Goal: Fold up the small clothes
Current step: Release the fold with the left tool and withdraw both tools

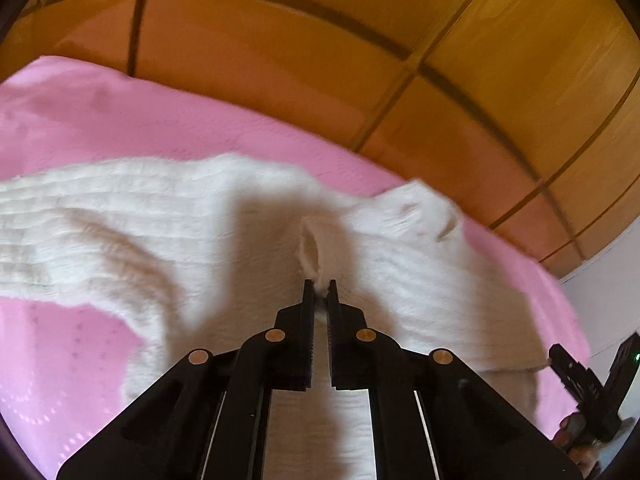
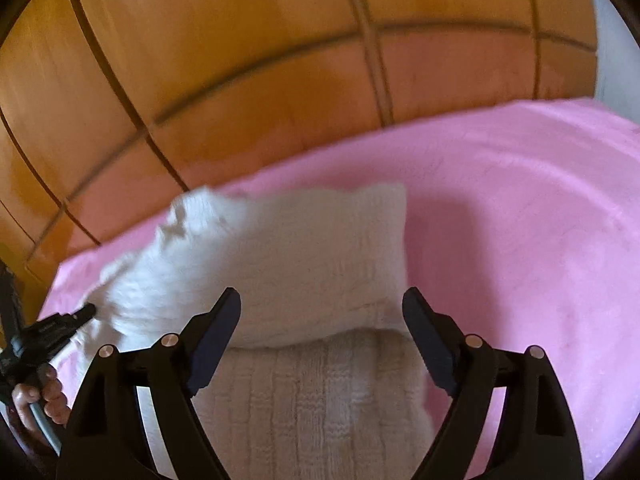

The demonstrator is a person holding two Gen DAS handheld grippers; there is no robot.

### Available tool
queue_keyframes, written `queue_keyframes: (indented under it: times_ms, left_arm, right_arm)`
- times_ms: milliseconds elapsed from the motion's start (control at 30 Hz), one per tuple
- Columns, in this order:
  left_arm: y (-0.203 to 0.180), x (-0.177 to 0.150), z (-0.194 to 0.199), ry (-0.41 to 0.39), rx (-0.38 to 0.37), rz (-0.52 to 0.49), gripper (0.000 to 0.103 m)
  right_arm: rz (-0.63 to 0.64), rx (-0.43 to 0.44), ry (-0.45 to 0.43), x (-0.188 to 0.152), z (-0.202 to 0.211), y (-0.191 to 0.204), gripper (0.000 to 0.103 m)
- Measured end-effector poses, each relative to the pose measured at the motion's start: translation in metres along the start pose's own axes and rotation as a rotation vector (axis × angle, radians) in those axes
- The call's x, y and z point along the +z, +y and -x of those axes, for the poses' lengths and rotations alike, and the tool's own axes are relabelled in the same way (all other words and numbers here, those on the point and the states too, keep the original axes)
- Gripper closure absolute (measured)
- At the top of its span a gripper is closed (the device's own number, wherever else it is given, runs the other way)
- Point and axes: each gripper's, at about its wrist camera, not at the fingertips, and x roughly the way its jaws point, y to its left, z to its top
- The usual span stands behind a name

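A: Status. White knit garment (image 1: 168, 216) lies on the pink bedspread (image 1: 160, 120), wooden panelling (image 1: 360, 40) behind it. Left gripper (image 1: 319, 286): fingers pinched together on a tuft of the knit's edge. Right gripper (image 2: 322, 308): fingers spread wide, hovering over the garment, holding nothing.

B: Far half of the knit looks lifted and doubled over the near half in the right view?

A: Seems so; frame is blurred. Judgement: carry the pinched edge low and level so it meets the opposite edge squarely, and use the free right gripper to pin the lower layer against dragging.
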Motion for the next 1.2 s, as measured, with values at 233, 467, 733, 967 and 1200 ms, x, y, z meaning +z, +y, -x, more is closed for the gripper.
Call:
queue_keyframes:
  times_ms: [233, 467, 733, 967, 1200]
  left_arm:
    - [0.011, -0.009, -0.007, 0.03, 0.052, 0.038, 0.05]
    - [0.056, -0.029, 0.047, -0.066, 0.017, 0.19, 0.05]
    - [0.153, -0.048, 0.104, -0.158, 0.074, 0.433, 0.05]
    - [0.259, -0.055, 0.15, -0.293, 0.126, 0.755, 0.05]
    - [0.337, -0.05, 0.167, -0.376, 0.138, 0.975, 0.059]
  right_arm:
    - [0.086, -0.104, 0.028, -0.02, -0.026, 0.01, 0.02]
    - [0.161, -0.033, -0.022, -0.058, 0.013, 0.043, 0.012]
    - [0.292, -0.085, -0.007, -0.114, 0.008, 0.074, 0.004]
    - [0.288, -0.095, -0.007, -0.114, 0.001, 0.079, 0.002]
    - [0.292, -0.112, -0.015, -0.119, 0.005, 0.078, 0.002]
